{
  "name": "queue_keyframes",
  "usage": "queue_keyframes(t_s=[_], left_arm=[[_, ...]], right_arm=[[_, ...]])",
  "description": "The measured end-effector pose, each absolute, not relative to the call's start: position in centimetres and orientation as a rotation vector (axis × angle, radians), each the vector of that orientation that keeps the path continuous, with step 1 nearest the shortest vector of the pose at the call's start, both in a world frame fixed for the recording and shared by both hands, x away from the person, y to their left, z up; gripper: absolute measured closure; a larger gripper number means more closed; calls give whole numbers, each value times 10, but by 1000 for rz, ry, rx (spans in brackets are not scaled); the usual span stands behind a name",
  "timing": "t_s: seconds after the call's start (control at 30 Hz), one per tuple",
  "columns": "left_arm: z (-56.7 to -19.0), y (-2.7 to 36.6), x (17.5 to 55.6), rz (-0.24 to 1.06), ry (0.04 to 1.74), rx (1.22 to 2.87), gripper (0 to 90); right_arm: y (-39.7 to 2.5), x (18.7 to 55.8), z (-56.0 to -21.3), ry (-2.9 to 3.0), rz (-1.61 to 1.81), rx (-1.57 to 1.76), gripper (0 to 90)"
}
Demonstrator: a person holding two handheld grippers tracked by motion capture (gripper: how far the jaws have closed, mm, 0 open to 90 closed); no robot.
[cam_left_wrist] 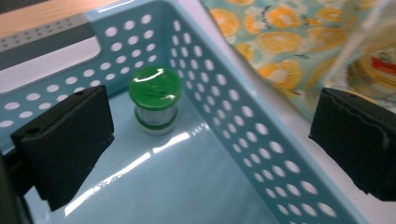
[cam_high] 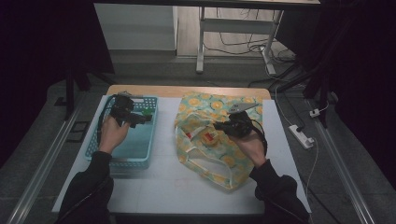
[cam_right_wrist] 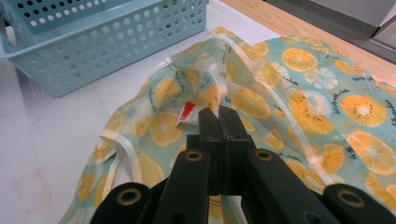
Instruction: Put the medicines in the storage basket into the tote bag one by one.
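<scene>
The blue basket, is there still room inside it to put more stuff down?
Yes. The blue basket holds one little green-lidded jar near its far wall; its floor in front of the jar is bare. The white table between the basket and the fruit-print bag is also free. It is crowded on the bag, where the right gripper pinches it.

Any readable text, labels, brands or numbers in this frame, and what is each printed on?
None can be read.
Fruit-print bag: small script beside the orange slices, too small to read.
Red and white packet inside the bag: print too blurred.
Green-lidded jar in the blue basket: faint marks on the lid, illegible.
</scene>
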State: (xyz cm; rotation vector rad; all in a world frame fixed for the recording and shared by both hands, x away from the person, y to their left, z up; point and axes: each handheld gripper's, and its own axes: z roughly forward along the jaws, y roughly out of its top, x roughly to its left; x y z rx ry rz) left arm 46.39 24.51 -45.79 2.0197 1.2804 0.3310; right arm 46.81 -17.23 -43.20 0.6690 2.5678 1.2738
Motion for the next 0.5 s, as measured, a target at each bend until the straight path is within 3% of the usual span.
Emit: queue_keyframes(t_s=[0.5], left_arm=[[-471,248,499,396,1415,2102,12]], right_arm=[[-172,468,-431,2566,1278,669,900]])
